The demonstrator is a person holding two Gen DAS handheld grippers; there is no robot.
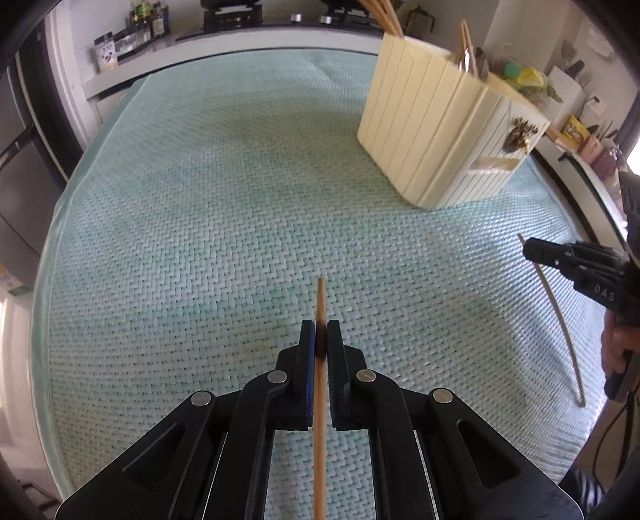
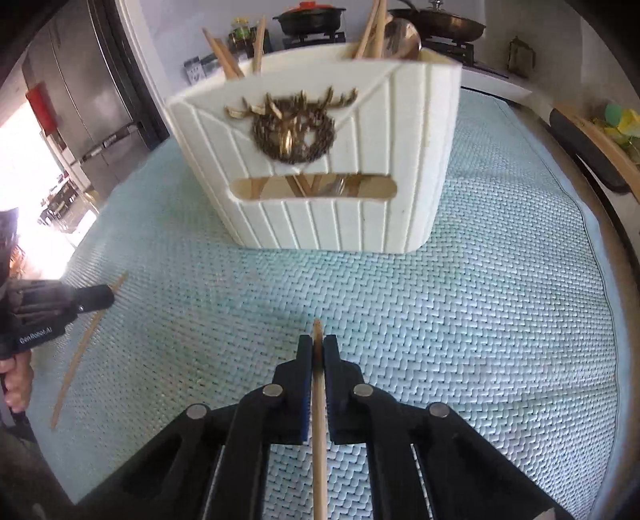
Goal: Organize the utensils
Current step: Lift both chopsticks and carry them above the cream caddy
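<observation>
My left gripper (image 1: 320, 326) is shut on a wooden chopstick (image 1: 320, 400) that runs along its fingers, above the green woven mat (image 1: 200, 200). My right gripper (image 2: 317, 342) is shut on a second chopstick (image 2: 319, 432) and faces the cream utensil holder (image 2: 320, 160), which holds several chopsticks and a spoon. The holder also shows at the far right in the left wrist view (image 1: 440, 128). The right gripper shows in the left wrist view (image 1: 536, 250) with its chopstick (image 1: 560, 328). The left gripper shows in the right wrist view (image 2: 100, 298) with its chopstick (image 2: 84, 348).
A kitchen counter with a stove, pots (image 2: 308, 18) and bottles (image 1: 148, 20) lies behind the mat. A steel fridge (image 2: 92, 100) stands at the left. A chair back (image 2: 592, 148) curves along the mat's right edge.
</observation>
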